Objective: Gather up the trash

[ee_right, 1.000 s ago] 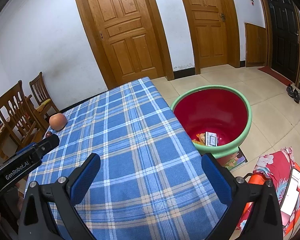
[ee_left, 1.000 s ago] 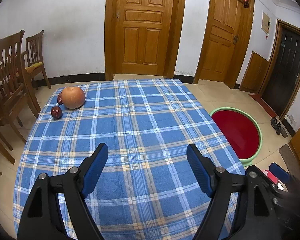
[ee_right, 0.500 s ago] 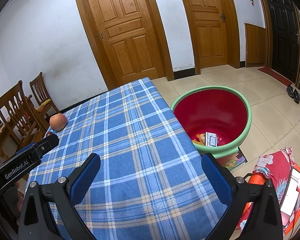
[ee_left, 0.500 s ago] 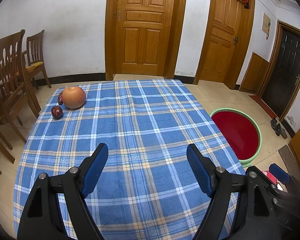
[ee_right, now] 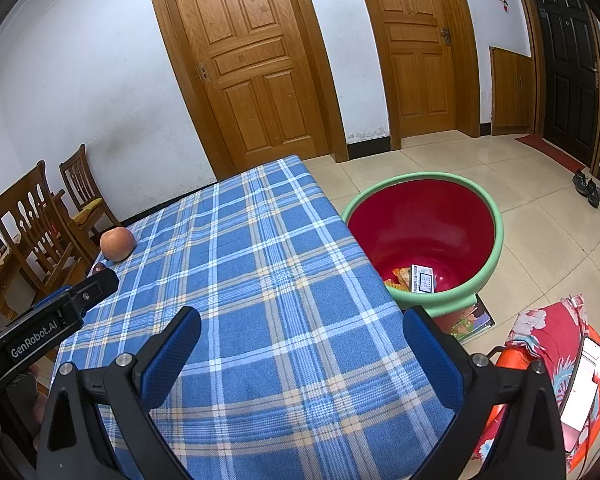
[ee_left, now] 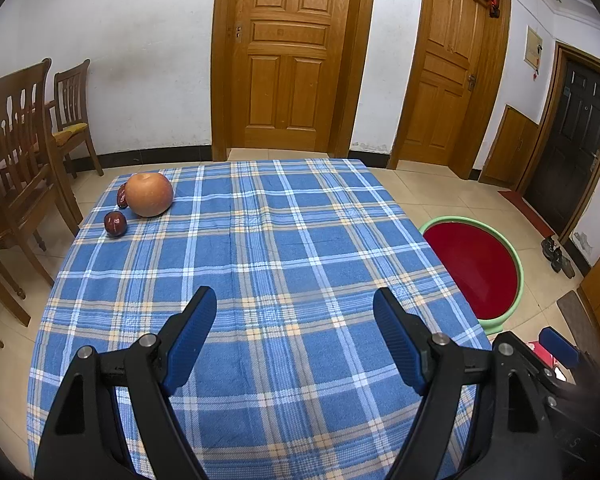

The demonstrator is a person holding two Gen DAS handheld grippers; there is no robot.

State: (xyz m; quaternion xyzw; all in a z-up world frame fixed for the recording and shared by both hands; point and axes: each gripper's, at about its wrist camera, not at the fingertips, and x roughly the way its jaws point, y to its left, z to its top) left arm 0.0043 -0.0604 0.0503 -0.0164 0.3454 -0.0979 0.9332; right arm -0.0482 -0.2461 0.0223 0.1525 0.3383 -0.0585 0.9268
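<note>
1. Left claw (ee_left: 295, 308) and right claw (ee_right: 301, 336): jaws spread wide, holding nothing.
2. Trash (ee_right: 418, 278) lies inside the basin (ee_right: 496, 216), beside the desk (ee_left: 260, 248).
3. Likely finished; leave the fruit (ee_left: 149, 194) far from the basin.

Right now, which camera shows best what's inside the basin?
The right wrist view. It looks down into the basin beside the table, showing a white box and orange wrappers at the bottom. In the left wrist view, the table edge hides the near side of the basin; only bare red wall shows, no contents.
</note>
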